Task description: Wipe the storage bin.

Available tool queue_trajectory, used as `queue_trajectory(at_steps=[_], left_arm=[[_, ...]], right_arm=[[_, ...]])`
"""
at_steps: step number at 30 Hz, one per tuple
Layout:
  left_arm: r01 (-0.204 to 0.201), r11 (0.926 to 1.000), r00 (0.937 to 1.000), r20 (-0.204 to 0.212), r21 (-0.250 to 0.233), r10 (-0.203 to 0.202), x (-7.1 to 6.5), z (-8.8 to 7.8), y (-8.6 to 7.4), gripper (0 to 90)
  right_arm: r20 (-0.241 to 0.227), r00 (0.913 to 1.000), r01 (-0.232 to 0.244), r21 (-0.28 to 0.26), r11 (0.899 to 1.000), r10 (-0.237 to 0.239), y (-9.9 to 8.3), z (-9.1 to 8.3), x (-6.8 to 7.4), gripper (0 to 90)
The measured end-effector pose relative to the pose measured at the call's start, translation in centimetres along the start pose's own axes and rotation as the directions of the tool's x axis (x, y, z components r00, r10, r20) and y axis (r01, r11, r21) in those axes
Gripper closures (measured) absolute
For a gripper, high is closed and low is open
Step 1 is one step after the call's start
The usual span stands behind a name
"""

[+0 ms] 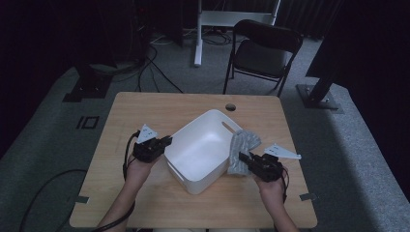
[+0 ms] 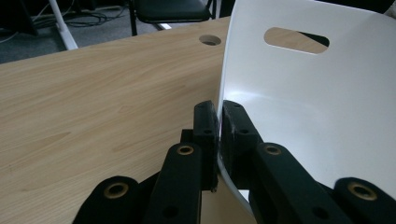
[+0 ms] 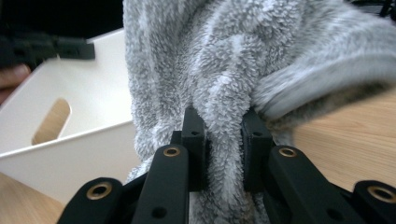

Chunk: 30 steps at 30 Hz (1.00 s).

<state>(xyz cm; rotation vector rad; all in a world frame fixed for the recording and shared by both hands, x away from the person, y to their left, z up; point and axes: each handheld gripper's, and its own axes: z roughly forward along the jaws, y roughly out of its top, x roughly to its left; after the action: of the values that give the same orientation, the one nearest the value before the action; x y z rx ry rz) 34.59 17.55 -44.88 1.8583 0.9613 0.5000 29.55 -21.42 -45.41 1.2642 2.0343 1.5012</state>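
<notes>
while left hand-held gripper [image 2: 218,122] clamps white bin [image 2: 303,107] wall, right hand-held gripper [image 3: 223,130] pinches grey fleece cloth [image 3: 224,65].

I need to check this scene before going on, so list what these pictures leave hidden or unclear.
- Grey fleece cloth: in the right gripper view its top and bottom are cut off by the frame; its full shape cannot be told.
- White bin: in the high view its own near wall hides part of the floor.
- Right hand-held gripper: in the high view its tips are too small and dark to read.
</notes>
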Motion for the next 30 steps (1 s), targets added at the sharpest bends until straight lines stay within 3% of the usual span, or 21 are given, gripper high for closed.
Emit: queue_trajectory(at_steps=[8,18,30], left_arm=[[0.003,1.0000,0.9987,0.051,0.001,-0.003,0.5,0.0,0.0,84.7],[-0.001,1.0000,0.9985,0.054,-0.002,0.001,0.5,0.0,0.0,84.8],[-0.009,1.0000,0.9985,0.055,-0.001,0.009,0.4,0.0,0.0,84.5]], right_arm=[[0.038,0.9991,0.019,0.009,1.000,-0.019,-0.1,0.9,0.4,76.1],[0.053,0.9982,0.027,0.017,0.999,-0.028,-0.4,1.2,0.6,76.2],[0.058,0.9982,0.010,0.087,0.996,-0.015,-1.7,2.7,0.4,76.1]])
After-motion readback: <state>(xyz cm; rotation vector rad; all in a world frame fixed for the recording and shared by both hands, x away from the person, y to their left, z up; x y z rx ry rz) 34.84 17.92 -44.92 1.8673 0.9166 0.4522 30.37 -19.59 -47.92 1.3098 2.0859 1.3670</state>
